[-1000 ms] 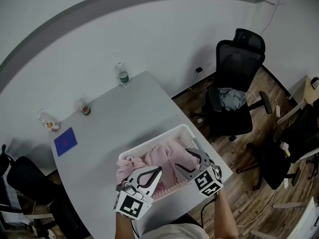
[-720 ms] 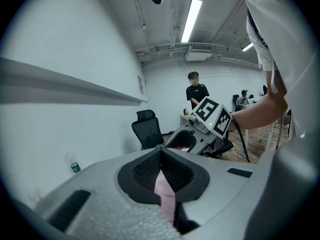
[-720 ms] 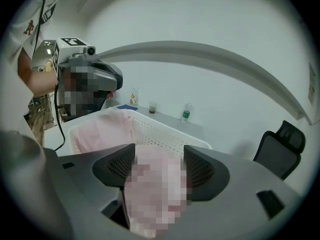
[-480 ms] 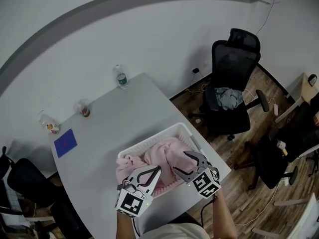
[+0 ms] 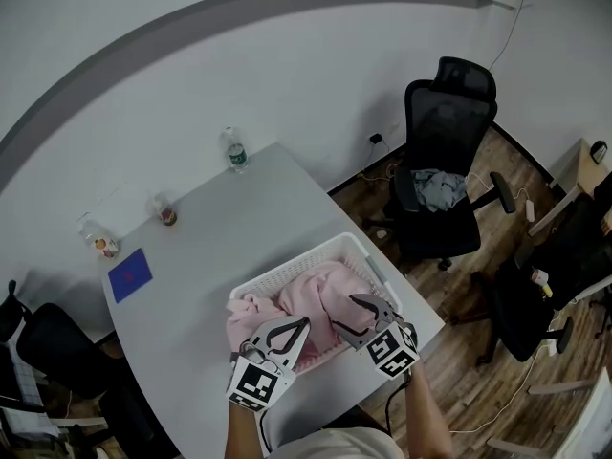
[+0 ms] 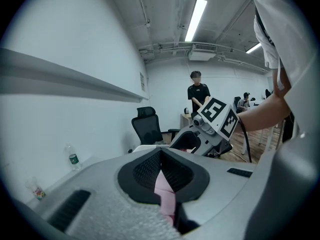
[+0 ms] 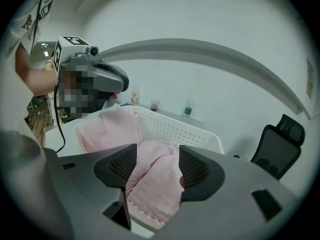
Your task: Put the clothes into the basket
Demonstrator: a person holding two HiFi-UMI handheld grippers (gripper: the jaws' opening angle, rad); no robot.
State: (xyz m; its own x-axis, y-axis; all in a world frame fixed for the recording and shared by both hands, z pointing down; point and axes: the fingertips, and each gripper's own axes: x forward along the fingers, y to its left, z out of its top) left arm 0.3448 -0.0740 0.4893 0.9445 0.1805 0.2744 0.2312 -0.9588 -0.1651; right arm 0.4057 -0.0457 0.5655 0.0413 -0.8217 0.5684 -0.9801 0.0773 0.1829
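The white basket stands at the near edge of the grey worktop, and the pink clothes are heaped inside it, one fold hanging over the rim on the left. The left gripper hovers at the basket's near side with its jaws pressed together on a strip of the pink clothes. The right gripper hangs over the near right part of the basket; its jaws stand apart and are closing, with the pink clothes lying between them.
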